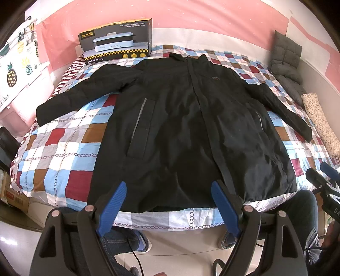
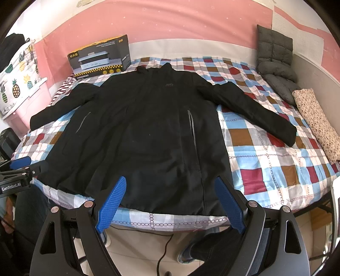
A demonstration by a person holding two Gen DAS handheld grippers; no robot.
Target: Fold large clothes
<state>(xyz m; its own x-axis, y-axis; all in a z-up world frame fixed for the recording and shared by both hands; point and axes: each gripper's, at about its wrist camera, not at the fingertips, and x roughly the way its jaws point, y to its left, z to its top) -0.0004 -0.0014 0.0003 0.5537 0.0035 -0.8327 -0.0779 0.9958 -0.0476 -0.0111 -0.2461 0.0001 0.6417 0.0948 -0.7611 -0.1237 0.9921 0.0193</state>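
1. The left gripper [image 1: 169, 186], with ribbed blue pads, has its jaws spread wide apart and holds nothing; it hangs off the foot of the bed, just short of the hem.
2. The right gripper [image 2: 170, 182] is likewise spread apart and empty, at the same edge of the bed.
3. The large black padded jacket [image 1: 180, 118] lies flat, front up and closed, straight ahead of both grippers on the checked red, blue, brown and white quilt [image 1: 63, 152]. Its hem is nearest the fingertips and its collar farthest.
4. Both sleeves are stretched outward, one to each side ahead of the grippers, resting on the quilt.
5. Beyond the collar and to the left ahead stands a dark cardboard box printed with an electric cooking pot [image 1: 116, 41], against the pink wall [image 1: 191, 14].
6. Far ahead on the right, a grey quilted cushion [image 2: 275, 63] leans by the wall, with a floral bolster pillow [image 2: 316, 123] nearer beside it.
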